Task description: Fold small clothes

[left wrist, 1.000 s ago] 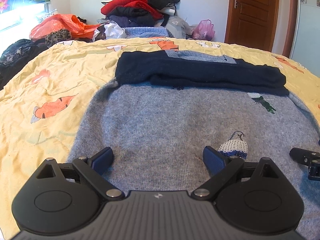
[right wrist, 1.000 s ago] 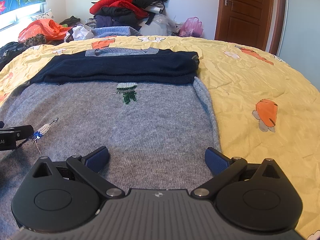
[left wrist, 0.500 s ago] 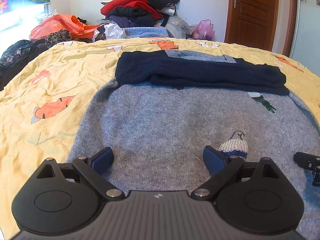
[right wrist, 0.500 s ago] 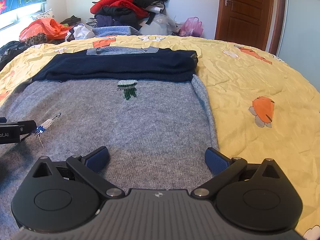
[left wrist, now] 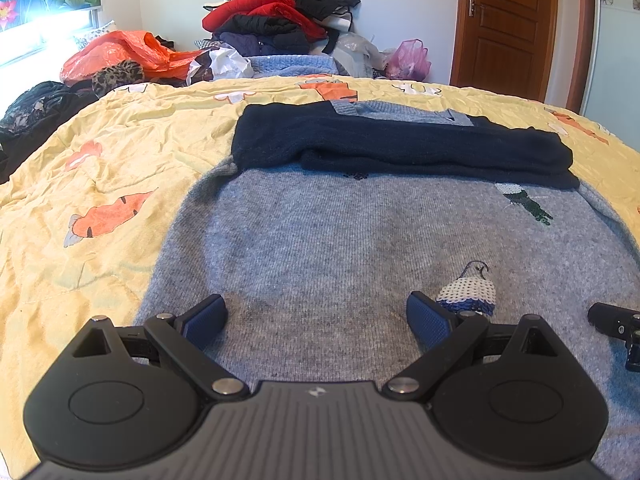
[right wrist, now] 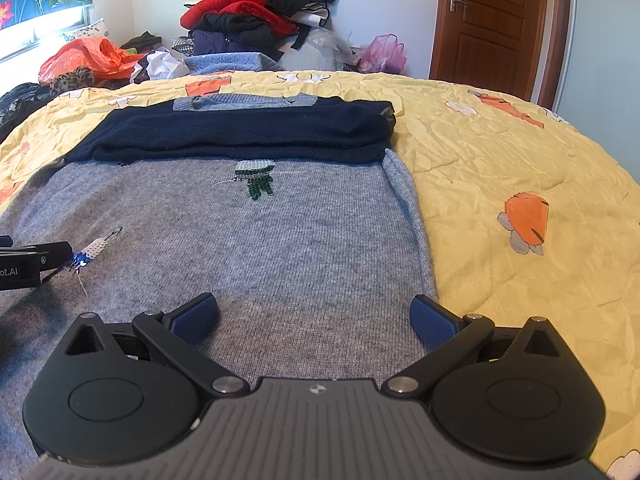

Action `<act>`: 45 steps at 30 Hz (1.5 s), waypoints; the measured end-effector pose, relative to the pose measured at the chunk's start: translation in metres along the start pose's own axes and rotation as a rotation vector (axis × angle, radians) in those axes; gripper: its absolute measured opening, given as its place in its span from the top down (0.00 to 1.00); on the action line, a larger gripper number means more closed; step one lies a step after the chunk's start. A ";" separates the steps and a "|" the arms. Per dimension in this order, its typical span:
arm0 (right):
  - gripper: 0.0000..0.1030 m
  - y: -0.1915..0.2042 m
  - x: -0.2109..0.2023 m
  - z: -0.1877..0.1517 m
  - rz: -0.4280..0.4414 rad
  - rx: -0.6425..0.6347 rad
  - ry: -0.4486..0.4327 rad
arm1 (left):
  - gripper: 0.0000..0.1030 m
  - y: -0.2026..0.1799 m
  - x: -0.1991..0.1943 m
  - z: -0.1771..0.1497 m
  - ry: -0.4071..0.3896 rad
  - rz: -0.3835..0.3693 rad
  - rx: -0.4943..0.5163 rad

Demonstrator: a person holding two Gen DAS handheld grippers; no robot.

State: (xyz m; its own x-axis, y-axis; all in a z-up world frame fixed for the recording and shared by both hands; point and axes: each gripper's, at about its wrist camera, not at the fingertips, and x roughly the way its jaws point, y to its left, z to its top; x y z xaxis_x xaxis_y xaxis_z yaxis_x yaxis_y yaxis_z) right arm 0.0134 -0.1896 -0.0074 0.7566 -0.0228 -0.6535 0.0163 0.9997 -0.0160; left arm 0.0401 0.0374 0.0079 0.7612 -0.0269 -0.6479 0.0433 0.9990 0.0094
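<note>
Light: bright daylight from the window (left wrist: 44, 40) at upper left, blown out white.
Shadows: soft, short.
Distortion: strong fisheye bend, dark corners.
Focus: mostly sharp; the far clothes pile (right wrist: 256, 12) perhaps slightly soft.

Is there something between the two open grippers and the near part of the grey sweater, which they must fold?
Nothing visible. The left gripper and the right gripper are both open right over the grey sweater, with only bare knit between their fingers. The folded navy sleeves lie across its far part.

one grey sweater (left wrist: 360, 240), two grippers (left wrist: 316, 314) (right wrist: 314, 316)
</note>
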 end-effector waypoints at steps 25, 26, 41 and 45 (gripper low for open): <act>0.00 0.000 0.000 -0.001 0.001 0.000 0.000 | 0.05 -0.001 0.000 0.000 0.000 0.002 0.001; 0.00 0.000 0.000 -0.001 0.001 0.001 0.000 | 0.05 -0.001 0.000 0.000 0.000 0.002 0.001; 0.00 -0.003 -0.012 -0.008 0.025 -0.013 0.013 | 0.05 0.000 -0.022 -0.015 0.019 0.002 0.020; 0.00 -0.003 -0.022 -0.016 0.031 -0.018 0.016 | 0.05 0.004 -0.037 -0.028 0.009 -0.023 0.011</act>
State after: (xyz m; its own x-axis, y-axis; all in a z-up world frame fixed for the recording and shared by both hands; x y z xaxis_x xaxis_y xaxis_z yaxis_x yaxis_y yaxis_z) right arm -0.0136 -0.1926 -0.0049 0.7460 0.0086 -0.6658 -0.0194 0.9998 -0.0089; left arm -0.0063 0.0430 0.0106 0.7541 -0.0496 -0.6549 0.0679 0.9977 0.0027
